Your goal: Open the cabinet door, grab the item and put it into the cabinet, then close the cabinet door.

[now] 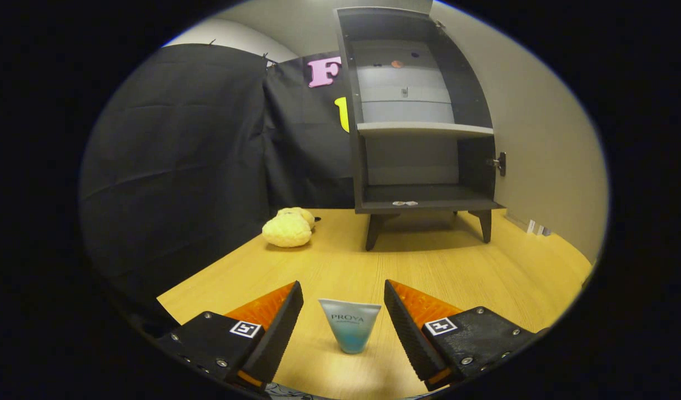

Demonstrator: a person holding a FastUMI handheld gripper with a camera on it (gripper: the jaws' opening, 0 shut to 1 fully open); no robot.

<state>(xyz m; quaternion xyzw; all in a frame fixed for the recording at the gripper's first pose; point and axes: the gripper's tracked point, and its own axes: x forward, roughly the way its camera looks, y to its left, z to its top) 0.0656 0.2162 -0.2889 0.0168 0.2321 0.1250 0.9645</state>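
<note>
Fingers stood wide, straddling without touching the upright tube on the counter, evidently poised to grasp, while the cabinet at twelve o'clock stood open to receive it.

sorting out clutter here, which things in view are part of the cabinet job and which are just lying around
Part of the job:
- cabinet, door already open
- small tube, standing on its cap between the open fingers, untouched
- gripper

Just lying about:
- yellow plush toy on the table, left of the cabinet
</note>
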